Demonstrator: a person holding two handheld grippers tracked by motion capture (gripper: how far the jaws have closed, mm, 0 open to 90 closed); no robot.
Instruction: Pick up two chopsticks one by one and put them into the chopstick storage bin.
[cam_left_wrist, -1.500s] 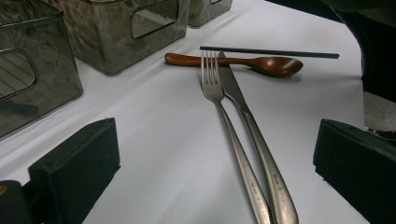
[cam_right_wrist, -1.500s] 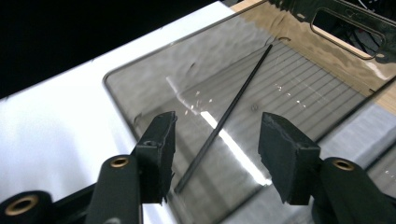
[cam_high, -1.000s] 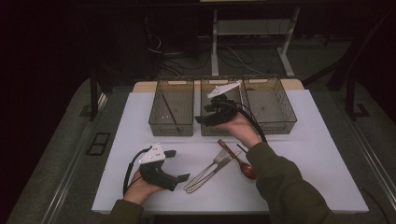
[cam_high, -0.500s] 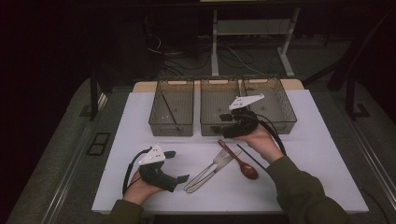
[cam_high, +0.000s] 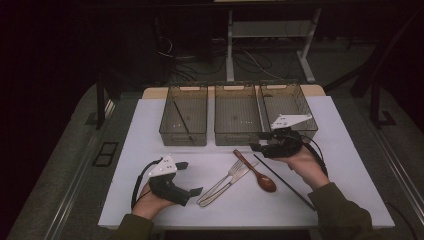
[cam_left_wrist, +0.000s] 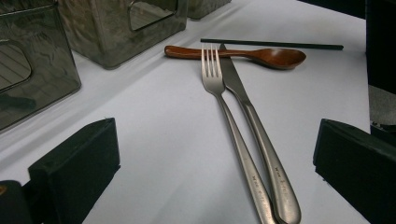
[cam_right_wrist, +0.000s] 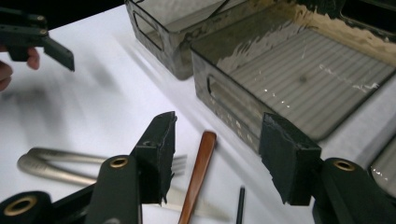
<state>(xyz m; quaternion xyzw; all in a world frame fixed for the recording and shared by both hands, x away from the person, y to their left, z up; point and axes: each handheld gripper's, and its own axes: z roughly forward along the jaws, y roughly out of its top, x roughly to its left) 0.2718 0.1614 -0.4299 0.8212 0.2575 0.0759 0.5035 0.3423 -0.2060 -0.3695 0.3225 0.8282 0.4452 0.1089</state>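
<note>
Right gripper (cam_high: 259, 146) above the wooden spoon (cam_high: 256, 171) near the table's (cam_high: 350, 190) middle, jaws apart and just closing on nothing, left gripper (cam_high: 192, 178) wide apart near the front edge, fork (cam_left_wrist: 224, 100) and knife (cam_left_wrist: 252, 121) beside the spoon.

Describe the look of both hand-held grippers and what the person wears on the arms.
Both the left gripper and the right gripper are black with blocky black fingers, brass-coloured pivot rivets, a pale three-cornered plate on top and a black cable trailing back. The sleeves are dark olive green.
</note>
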